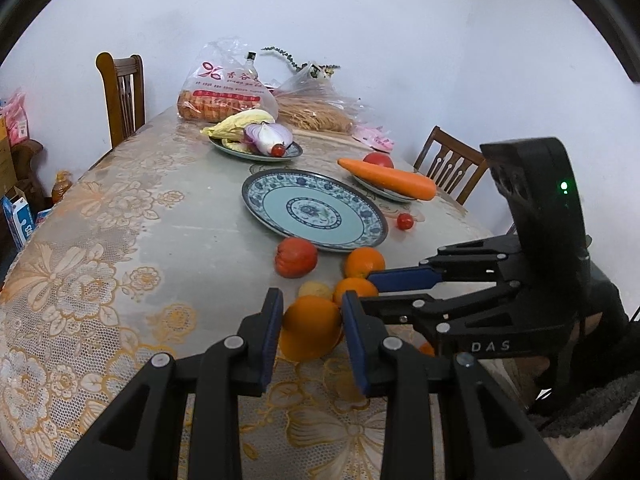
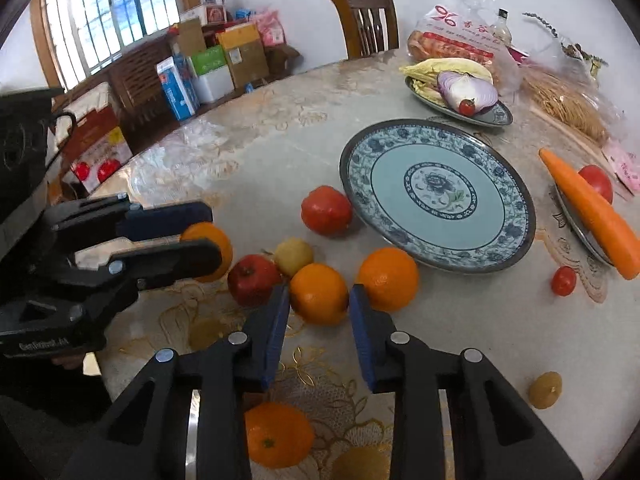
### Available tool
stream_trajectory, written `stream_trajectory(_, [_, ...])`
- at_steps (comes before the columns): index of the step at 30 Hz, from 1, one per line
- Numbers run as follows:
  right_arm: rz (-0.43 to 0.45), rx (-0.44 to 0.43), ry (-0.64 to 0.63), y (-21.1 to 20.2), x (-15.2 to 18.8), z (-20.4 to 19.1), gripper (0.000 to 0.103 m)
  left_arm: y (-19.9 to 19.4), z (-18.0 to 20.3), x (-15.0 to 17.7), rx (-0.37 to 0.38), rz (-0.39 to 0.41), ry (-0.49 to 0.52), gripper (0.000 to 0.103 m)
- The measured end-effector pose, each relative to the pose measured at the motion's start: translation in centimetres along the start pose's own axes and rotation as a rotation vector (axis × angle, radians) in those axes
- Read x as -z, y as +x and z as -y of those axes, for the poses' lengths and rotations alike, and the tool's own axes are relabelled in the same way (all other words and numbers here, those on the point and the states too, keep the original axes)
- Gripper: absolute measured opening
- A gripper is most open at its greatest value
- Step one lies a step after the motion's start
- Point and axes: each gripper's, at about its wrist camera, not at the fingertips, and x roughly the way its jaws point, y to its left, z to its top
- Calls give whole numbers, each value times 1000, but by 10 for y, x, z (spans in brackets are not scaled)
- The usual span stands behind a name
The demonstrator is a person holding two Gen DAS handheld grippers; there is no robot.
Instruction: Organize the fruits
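Oranges, round and glossy: one [image 1: 310, 326] is clamped by the left gripper [image 1: 308, 322]; another [image 2: 319, 293] is flanked, contact unclear, by the right gripper [image 2: 320, 312] on lace cloth [image 1: 100, 280].

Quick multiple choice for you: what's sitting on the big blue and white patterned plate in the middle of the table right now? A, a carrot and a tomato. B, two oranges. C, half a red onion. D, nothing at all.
D: the big patterned plate shows its whole bare face in both wrist views, while the carrot and the halved red onion lie on other plates.
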Motion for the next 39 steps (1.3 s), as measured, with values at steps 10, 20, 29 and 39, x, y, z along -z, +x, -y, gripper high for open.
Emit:
stream_trajectory(10, [154, -59, 14, -52, 2, 16, 31, -8, 16, -36, 17, 25, 19, 32])
stream_trajectory(20, [165, -7, 87, -31, -21, 82, 31, 79, 36, -85, 60, -143, 112, 32])
stream_trajectory(29, [96, -48, 138, 7, -24, 102, 31, 122, 8, -87, 127, -231, -2, 29])
stream_trajectory(39, [84, -54, 73, 10, -25, 94, 33, 133, -10, -88, 172, -277, -118, 35])
